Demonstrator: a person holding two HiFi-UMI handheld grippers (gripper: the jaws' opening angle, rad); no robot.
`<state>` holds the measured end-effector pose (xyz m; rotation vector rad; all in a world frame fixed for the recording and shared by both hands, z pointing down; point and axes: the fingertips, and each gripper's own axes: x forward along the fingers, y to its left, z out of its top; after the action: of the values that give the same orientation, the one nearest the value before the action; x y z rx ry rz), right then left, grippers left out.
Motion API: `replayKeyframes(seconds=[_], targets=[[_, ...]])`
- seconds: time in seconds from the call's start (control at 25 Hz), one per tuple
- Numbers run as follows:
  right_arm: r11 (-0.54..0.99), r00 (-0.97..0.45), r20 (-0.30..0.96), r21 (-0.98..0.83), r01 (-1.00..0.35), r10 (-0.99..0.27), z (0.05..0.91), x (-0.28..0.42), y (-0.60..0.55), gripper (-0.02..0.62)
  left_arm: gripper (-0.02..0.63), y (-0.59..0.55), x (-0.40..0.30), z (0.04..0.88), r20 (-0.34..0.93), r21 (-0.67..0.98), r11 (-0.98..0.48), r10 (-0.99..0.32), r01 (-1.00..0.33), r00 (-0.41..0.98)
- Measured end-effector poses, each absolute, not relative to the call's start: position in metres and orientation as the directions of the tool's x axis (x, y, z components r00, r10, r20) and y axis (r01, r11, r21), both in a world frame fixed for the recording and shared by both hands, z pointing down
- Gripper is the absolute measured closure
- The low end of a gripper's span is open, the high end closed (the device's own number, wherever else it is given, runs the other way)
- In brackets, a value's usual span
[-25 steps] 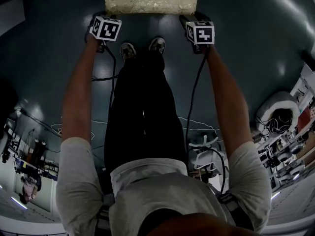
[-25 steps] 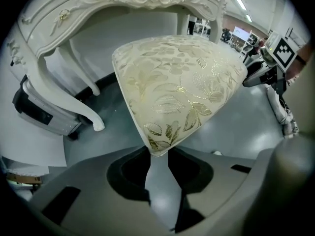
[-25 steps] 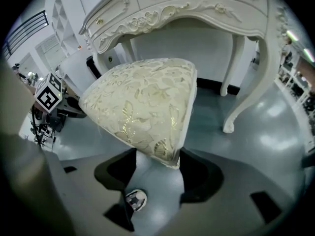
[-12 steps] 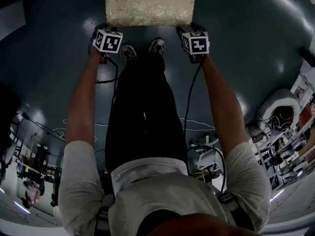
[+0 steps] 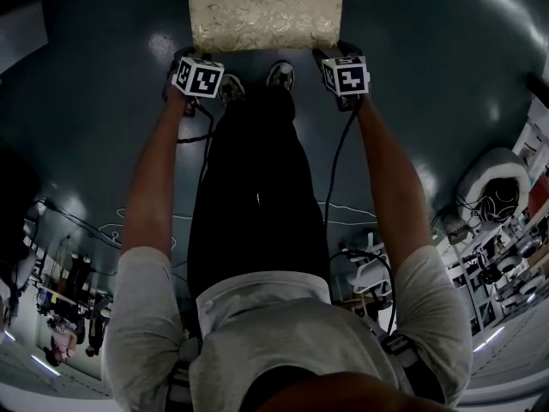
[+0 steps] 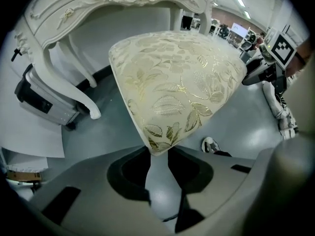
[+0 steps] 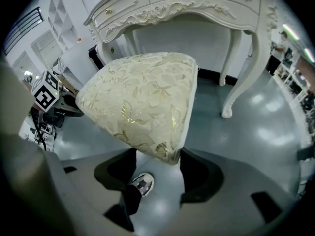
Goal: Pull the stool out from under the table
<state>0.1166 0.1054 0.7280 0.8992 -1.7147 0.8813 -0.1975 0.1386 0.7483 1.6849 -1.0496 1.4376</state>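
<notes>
cream stool [image 6: 172,82] corner in left tool [image 6: 157,156]

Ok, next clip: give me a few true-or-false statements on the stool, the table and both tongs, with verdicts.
1. The stool is upholstered in a pale fabric with a gold leaf pattern. True.
2. The left tongs are clear of the stool. False: one near corner of the stool is clamped between them.
3. The right tongs grip a table leg. False: they grip the stool's other near corner.
4. A white carved table stands behind the stool. True.
</notes>
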Motion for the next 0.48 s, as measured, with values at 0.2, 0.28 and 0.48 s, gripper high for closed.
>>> replayKeyframes(seconds=[0.2,0.28,0.48], targets=[[0.469,-0.244,0.957,-0.147,-0.871,-0.154,0.734,0.115,0.129,0.314,0.492,0.166,-0.199,0.753,0.986,0.003,-0.429,-0.148,-0.903,0.074],[0.468,-0.242,0.958,-0.146,-0.871,-0.152,0.733,0.116,0.138,0.314,0.492,0.175,-0.197,0.753,0.986,0.012,-0.428,-0.143,-0.904,0.081],[0.459,-0.238,0.960,-0.145,-0.876,-0.150,0.727,0.128,0.157,0.314,0.492,0.191,-0.185,0.747,0.989,0.018,-0.445,-0.126,-0.895,0.082]])
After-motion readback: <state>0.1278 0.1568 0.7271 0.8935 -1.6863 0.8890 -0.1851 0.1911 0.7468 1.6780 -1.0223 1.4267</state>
